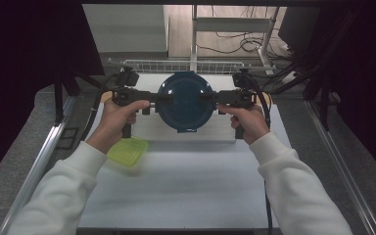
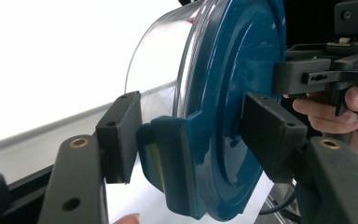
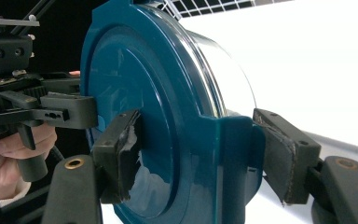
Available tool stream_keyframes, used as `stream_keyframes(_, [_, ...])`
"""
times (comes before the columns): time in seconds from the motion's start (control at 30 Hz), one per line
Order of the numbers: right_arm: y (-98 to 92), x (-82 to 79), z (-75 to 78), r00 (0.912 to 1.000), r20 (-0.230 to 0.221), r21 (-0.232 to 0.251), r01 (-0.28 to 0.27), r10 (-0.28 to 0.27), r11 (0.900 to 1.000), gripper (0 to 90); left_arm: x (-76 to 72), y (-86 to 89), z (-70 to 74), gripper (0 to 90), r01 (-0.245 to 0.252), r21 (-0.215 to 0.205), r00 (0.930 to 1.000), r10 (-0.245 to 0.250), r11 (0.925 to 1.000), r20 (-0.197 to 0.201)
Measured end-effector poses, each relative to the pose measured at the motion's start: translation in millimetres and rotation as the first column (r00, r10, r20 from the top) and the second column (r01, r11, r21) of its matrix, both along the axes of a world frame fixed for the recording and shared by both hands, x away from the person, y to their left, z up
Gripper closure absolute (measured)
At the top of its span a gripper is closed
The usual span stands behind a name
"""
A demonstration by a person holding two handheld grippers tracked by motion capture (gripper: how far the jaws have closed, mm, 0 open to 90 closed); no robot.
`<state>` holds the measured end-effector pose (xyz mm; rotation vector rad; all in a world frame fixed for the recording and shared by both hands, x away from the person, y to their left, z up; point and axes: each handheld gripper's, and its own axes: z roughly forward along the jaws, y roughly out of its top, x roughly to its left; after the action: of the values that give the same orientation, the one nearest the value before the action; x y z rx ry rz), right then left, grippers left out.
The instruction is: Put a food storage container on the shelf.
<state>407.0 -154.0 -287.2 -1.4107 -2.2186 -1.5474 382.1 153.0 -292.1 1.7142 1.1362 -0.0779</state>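
High view: you hold the lidded container (image 1: pixel 184 100) beyond the green lid (image 1: pixel 127 152).
Left gripper (image 1: pixel 162 98): clamps a latch tab.
Right gripper (image 1: pixel 206 97): clamps the opposite tab.
Handling: probably rigid, slick; grip tabs.

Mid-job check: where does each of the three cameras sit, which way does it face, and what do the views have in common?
High view: above the person's side, looking forward and down on the white table; both forearms enter from below, left tongs and right tongs clamping the round container.
Left gripper view: rides the left tongs, looking along its jaws at the container's blue lid; the other hand shows beyond.
Right gripper view: rides the right tongs, facing the same lid.
Shared: each gripper view catches the opposite tongs.
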Motion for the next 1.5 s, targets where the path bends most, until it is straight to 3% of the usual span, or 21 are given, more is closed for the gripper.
stream_keyframes(0.27, [4.6, 24.2, 13.8, 1.0, 0.002, -0.01, 0.004, -0.004, 1.0, 34.7, 28.4, 5.4, 10.7, 39.3, 0.007, -0.007, 1.0, -0.007, 1.0, -0.002])
stream_keyframes(0.5, [7.4, 48.1, 18.2, 1.0, 0.004, 0.005, 0.002, -0.002, 1.0, 34.7, 52.2, 8.4, 18.4, 39.3, 0.015, 0.016, 0.9999, -0.015, 0.9998, 0.002])
stream_keyframes(0.63, [9.5, 59.6, 16.7, 1.0, 0.001, 0.0, 0.008, -0.008, 1.0, 34.8, 65.3, 11.1, 11.9, 39.4, 0.011, -0.001, 0.9998, -0.011, 0.9999, -0.016])
stream_keyframes(0.8, [9.6, 76.4, 6.4, 0.9985, -0.05, 0.017, 0.023, -0.022, 1.0, 34.8, 77.6, 10.7, 5.6, 39.3, -0.002, -0.012, 0.9991, 0.001, 0.9999, -0.043])
stream_keyframes(1.37, [4.4, 90.4, -4.5, 0.9909, -0.115, 0.029, 0.074, -0.07, 0.997, 34.8, 97.2, 8.4, -11.6, 39.3, -0.011, -0.058, 0.9942, 0.005, 0.9983, -0.108])
stream_keyframes(1.5, [3.3, 98.8, -7.0, 0.9851, -0.155, 0.041, 0.081, -0.074, 0.996, 35.4, 104.0, 9.8, -15.0, 39.5, -0.013, -0.077, 0.9921, 0.004, 0.9969, -0.125])
